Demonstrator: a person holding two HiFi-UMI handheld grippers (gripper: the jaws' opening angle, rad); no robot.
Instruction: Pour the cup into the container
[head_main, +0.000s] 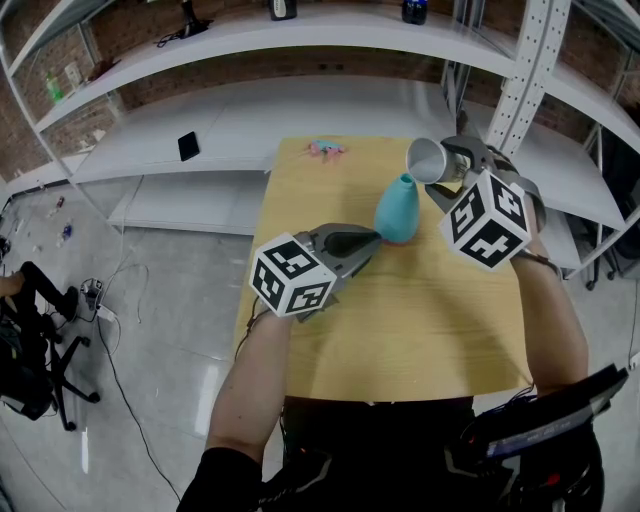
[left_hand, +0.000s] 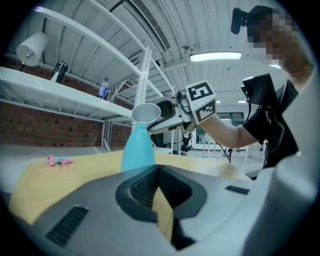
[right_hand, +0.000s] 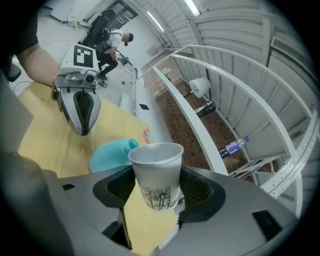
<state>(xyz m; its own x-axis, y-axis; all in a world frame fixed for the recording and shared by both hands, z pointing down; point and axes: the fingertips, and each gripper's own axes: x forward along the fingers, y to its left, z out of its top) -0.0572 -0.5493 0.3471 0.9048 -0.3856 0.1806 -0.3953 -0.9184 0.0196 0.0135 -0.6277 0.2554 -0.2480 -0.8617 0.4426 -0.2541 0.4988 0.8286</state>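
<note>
The cup (right_hand: 155, 175) looks like thin matt white paper with a dark tree print. The container (head_main: 398, 208) is smooth teal, plastic-looking. The table (head_main: 400, 320) is pale wood grain, smooth and matt. The left tool (left_hand: 160, 200) and right tool (right_hand: 155, 195) have matt grey plastic shells with ribbed dark pads. At nine o'clock, the floor (head_main: 150, 330) is glossy.

Head view looks steeply down; gripper views both face the container (left_hand: 137, 150)

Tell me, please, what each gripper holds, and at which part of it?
The right gripper holds the paper cup by its lower wall, near the base. The left gripper holds nothing; its jaws are together.
</note>
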